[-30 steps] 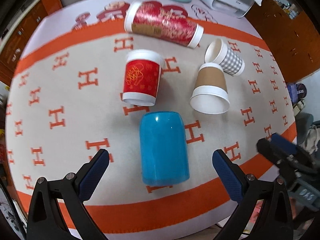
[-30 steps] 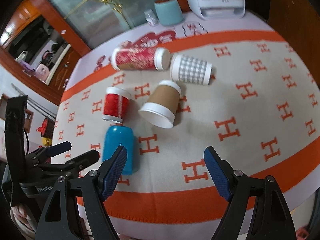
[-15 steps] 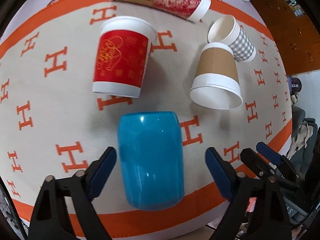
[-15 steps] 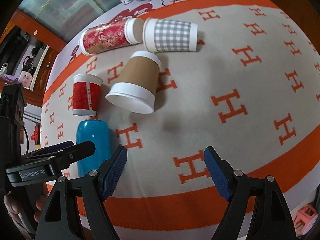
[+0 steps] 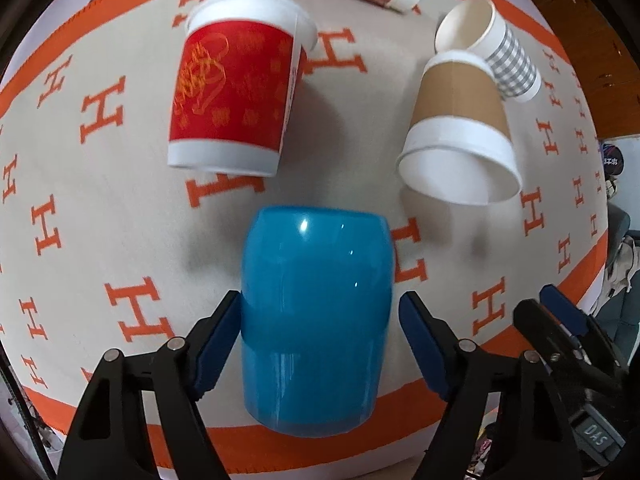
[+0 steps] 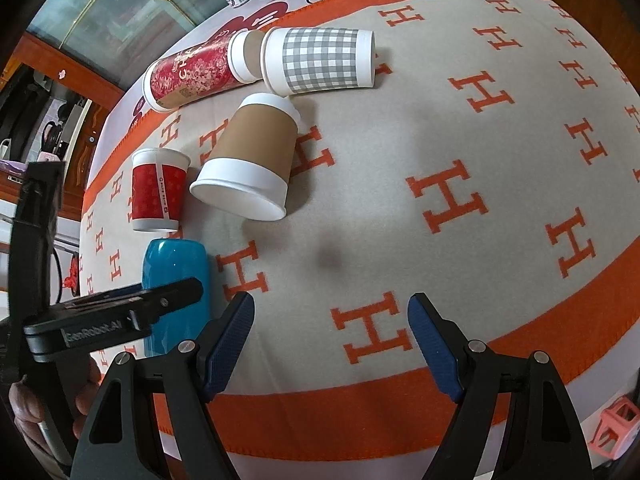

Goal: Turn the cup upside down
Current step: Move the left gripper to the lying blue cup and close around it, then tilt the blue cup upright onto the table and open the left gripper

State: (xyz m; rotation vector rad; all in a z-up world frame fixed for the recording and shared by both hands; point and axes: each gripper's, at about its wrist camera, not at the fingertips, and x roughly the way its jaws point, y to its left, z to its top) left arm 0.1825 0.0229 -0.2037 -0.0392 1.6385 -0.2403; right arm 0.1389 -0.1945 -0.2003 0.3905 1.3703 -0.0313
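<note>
The blue cup [image 5: 316, 320] stands on the H-patterned cloth [image 5: 120, 200] between the left gripper's [image 5: 320, 344] spread fingers, unclamped. The right gripper [image 6: 330, 344] hangs open and empty nearby.

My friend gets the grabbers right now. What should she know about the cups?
Left gripper: open, its fingers either side of the blue cup, left pad about touching, right pad apart. No grip yet.
Right gripper: open, holding nothing, over bare blanket.
The blue cup lies on its side near the blanket's front edge. The small red cup stands upright; the brown cup and checked cup lie tipped over.
Done: left gripper lined up on the blue cup.
Left: close, lift, set it upside down.
</note>
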